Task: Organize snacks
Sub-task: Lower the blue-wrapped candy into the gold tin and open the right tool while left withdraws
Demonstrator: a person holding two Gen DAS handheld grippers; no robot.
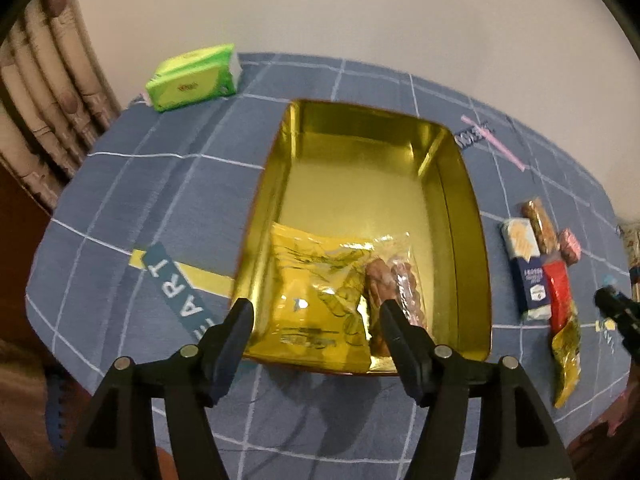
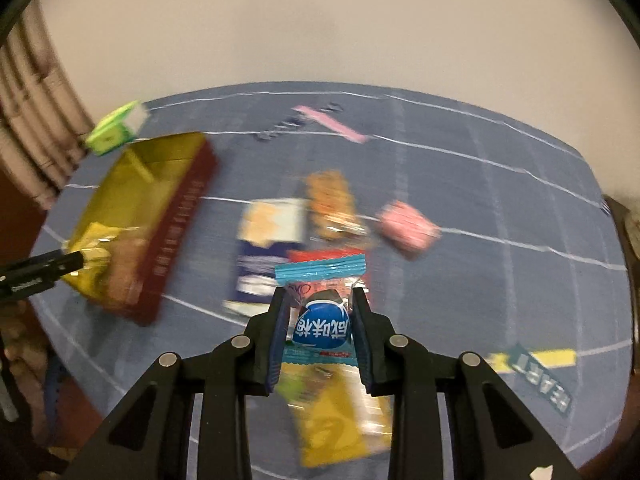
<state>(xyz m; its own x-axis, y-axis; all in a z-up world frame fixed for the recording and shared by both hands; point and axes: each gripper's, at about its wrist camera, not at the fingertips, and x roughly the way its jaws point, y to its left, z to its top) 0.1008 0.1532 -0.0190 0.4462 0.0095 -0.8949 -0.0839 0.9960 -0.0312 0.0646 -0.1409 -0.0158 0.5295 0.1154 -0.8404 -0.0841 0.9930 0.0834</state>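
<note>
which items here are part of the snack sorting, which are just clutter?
Job:
gold tin
yellow bag and brown snack pack inside it
blue candy packet, in right gripper
loose snacks right of tin
left gripper, open above tin

Lying about:
green tissue pack
blue grid tablecloth

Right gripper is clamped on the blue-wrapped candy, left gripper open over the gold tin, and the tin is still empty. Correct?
Not quite: the tin isn't empty. The left wrist view shows a yellow packet and a clear pack of brown snacks already inside. The rest holds: right gripper clamped on the blue candy, left gripper open above the tin.
</note>
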